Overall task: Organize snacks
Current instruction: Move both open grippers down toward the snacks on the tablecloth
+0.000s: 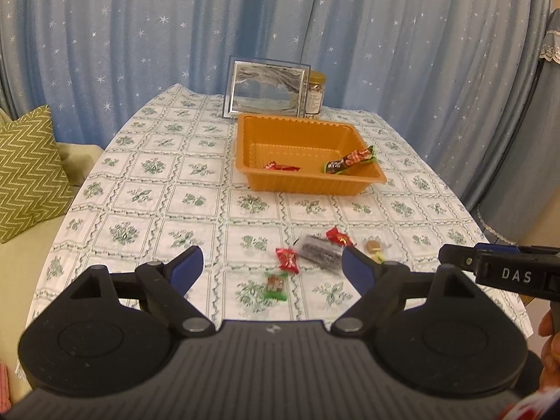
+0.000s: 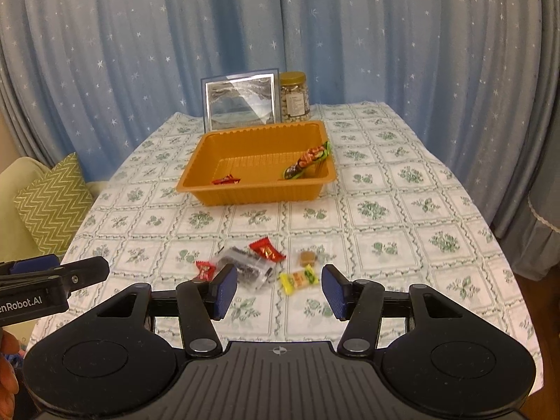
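I had both grippers wide open and empty, the left gripper (image 1: 271, 262) and right gripper (image 2: 279, 290) low over the loose snacks (image 2: 259, 262) near me, so next I needed to grab one for the orange tray (image 2: 245, 194).

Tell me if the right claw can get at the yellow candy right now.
Probably yes. The right claw is open, and the yellow candy lies loose on the tablecloth just ahead of it, with nothing between.

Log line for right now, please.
left tongs: open, empty | right tongs: open, empty | orange tray: two snacks inside | loose snacks: on tablecloth
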A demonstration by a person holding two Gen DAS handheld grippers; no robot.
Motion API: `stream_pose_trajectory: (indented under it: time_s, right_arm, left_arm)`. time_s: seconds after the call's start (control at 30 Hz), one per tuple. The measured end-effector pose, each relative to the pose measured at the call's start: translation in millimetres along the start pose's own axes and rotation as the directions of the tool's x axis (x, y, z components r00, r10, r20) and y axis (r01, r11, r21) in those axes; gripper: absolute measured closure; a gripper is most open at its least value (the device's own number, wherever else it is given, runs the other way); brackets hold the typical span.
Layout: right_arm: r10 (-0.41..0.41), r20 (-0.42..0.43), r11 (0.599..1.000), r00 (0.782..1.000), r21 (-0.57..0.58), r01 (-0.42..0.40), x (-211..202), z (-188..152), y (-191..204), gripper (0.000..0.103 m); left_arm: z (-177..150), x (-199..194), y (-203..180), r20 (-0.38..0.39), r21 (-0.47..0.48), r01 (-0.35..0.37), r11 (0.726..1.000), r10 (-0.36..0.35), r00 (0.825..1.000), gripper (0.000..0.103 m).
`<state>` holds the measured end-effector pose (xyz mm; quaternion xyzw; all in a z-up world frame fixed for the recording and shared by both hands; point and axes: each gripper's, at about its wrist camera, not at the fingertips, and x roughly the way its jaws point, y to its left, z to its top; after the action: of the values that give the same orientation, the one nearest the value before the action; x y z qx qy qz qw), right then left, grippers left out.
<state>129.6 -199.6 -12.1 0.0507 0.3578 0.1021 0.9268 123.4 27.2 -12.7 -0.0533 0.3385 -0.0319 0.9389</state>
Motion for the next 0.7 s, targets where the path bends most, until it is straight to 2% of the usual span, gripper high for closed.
stream_pose_trajectory:
  time_s: [0.7]
  right_arm:
    - [-0.017, -0.02, 1.0, 1.0, 0.02, 0.018, 13, -29, -11, 0.049]
  left_arm:
    - [-32, 22, 6, -0.065, 0.027, -0.019, 0.999, 0.021, 0.998, 0.018]
